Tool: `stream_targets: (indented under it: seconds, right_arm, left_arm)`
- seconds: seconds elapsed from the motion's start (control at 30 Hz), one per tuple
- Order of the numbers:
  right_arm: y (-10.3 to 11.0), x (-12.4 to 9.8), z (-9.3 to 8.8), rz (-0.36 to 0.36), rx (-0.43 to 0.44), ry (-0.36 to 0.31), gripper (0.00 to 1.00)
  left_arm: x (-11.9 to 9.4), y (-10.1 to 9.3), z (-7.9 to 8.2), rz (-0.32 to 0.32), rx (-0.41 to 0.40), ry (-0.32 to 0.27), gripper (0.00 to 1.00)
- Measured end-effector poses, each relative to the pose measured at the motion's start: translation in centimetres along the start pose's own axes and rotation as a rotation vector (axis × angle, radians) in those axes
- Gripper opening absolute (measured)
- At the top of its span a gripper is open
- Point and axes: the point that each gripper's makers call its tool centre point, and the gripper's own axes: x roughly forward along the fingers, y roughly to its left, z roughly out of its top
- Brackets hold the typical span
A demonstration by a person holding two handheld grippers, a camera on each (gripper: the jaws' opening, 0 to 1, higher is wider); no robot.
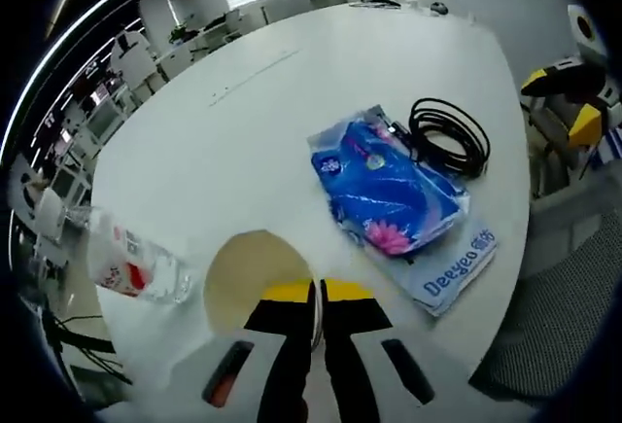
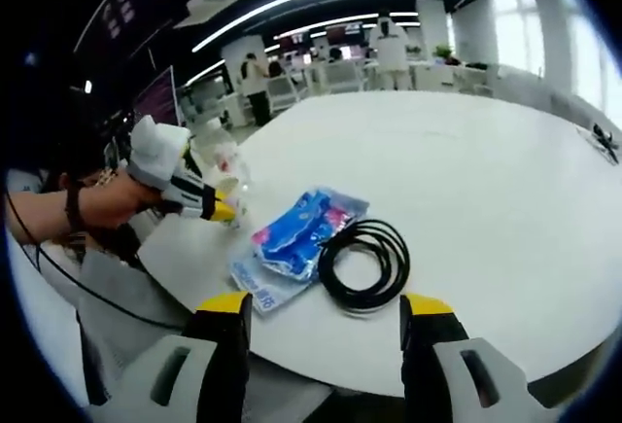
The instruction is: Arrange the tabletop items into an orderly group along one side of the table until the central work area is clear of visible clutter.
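Note:
My left gripper (image 1: 317, 299) has its yellow-tipped jaws shut on the rim of a pale beige round object (image 1: 245, 272) near the table's edge. A clear plastic bottle (image 1: 136, 267) with a red and white label lies to its left. Ahead on the right lies a blue tissue pack (image 1: 389, 190) on a flat Deeyeo pack (image 1: 457, 269), with a black cable coil (image 1: 449, 136) behind. My right gripper (image 2: 328, 318) hangs open just off the table edge, facing the cable coil (image 2: 364, 263) and the blue pack (image 2: 296, 233). The left gripper (image 2: 219, 209) and bottle (image 2: 228, 172) are at the left.
The white round table (image 2: 466, 170) stretches far beyond the items. A yellow and black chair (image 1: 573, 117) and a grey chair (image 1: 564, 326) stand off its right edge. A person's arm (image 2: 58, 214) holds the left gripper. Desks and people fill the room behind.

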Motion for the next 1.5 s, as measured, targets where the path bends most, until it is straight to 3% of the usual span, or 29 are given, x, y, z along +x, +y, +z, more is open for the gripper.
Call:
stream_targets:
  seconds: [0.6, 1.07, 1.5]
  right_arm:
    - [0.5, 0.8, 0.2, 0.024, -0.013, 0.023, 0.61]
    - [-0.2, 1.1, -0.1, 0.025, -0.008, 0.04, 0.61]
    - [-0.5, 1.0, 0.7, 0.02, -0.012, 0.04, 0.61]
  left_arm:
    - [1.5, 2.1, 1.3, 0.037, -0.029, -0.03, 0.0]
    - [2.9, 6.3, 2.8, 0.085, -0.099, -0.05, 0.0]
    - [3.7, 7.0, 4.2, 0.093, -0.118, -0.057, 0.0]
